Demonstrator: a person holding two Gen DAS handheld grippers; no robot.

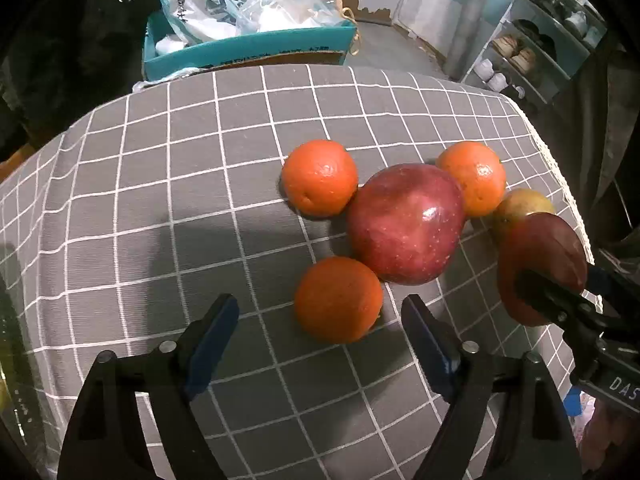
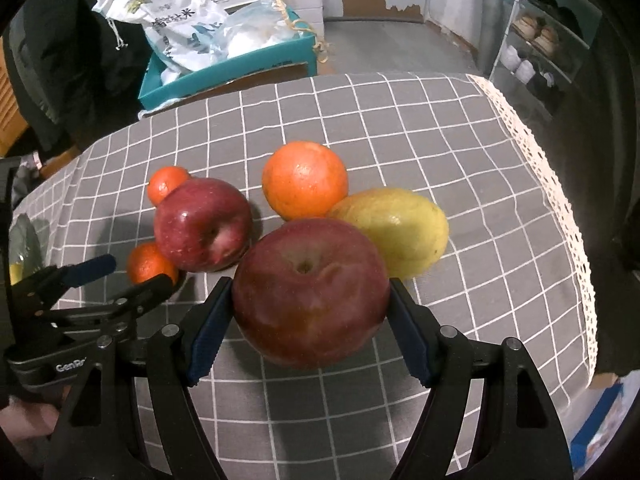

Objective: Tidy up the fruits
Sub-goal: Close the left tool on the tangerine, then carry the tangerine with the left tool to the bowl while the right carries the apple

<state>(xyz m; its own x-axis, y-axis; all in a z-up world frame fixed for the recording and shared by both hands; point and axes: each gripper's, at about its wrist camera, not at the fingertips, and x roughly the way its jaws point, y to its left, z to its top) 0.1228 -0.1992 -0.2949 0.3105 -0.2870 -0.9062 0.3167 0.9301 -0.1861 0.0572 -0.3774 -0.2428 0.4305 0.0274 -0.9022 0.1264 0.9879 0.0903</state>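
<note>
**Right tool pinches an apple, left tool spread over an orange**

Right tool (image 2: 310,312) grips a big red apple (image 2: 310,292) between its two blue pads, one pad pressed to each side of the fruit, at the near edge of the fruit cluster. Left tool (image 1: 320,320) is spread, its pads touching nothing, with a small orange (image 1: 338,300) lying on the cloth just ahead of the gap between them.

All the fruit sits on a table covered by a grey checked tablecloth (image 1: 160,200) with a lace edge. Taking the second red apple (image 1: 406,224) at the middle of the cluster as the landmark: the small orange touches its near left side; another orange (image 1: 319,178) lies against its far left side; a third orange (image 1: 474,178) sits against its far right. A yellow-green lemon-shaped fruit (image 2: 396,232) lies to the right of that apple, just behind the gripped apple and touching the third orange. The gripped apple is to the landmark's right and nearer the cameras.

Beyond the table's far edge, behind the landmark apple, stands a teal cardboard box (image 1: 248,52) holding white plastic bags (image 1: 200,4). Far right of it is a shoe rack (image 1: 532,52).
</note>
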